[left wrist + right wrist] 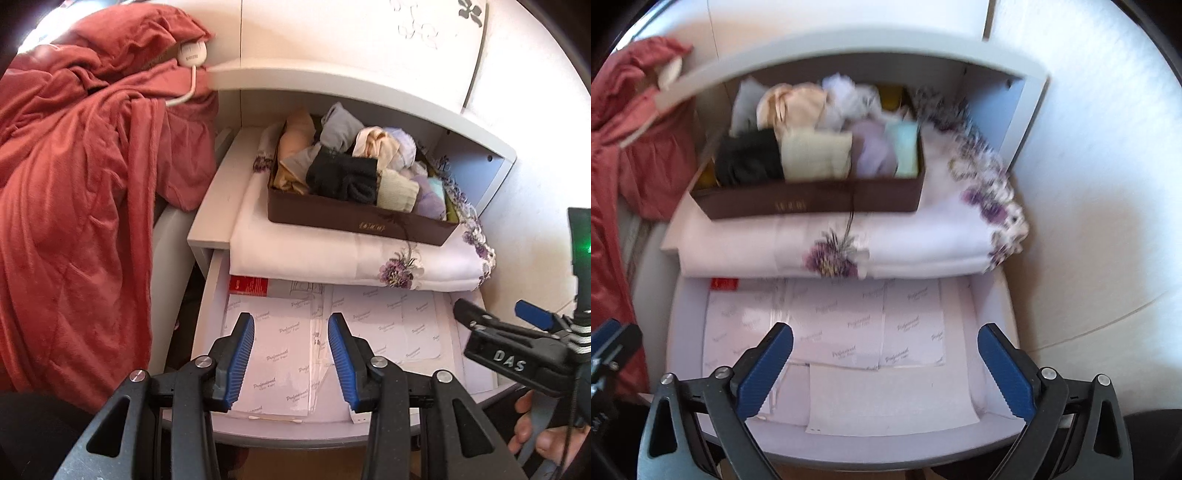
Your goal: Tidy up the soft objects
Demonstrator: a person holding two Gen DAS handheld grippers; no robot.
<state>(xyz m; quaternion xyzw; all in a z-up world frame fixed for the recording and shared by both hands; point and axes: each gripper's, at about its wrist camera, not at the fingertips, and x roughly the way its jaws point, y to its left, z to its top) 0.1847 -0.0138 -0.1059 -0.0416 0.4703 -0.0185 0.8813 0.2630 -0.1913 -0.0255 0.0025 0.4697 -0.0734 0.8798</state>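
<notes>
Blue-padded and empty, our right gripper gapes wide and our left gripper stands partly apart above the paper-lined drawer. Beyond, rolled socks fill the brown organizer box on folded floral linen. We judge ourselves between grasps; next comes choosing another soft piece.

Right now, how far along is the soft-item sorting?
Done: the brown box is packed with rolled socks and sits on the folded floral sheet in the cabinet. In hand: nothing; left gripper and right gripper both hover with empty jaws over the open drawer. Left: the red blanket lies heaped beside the cabinet.
</notes>
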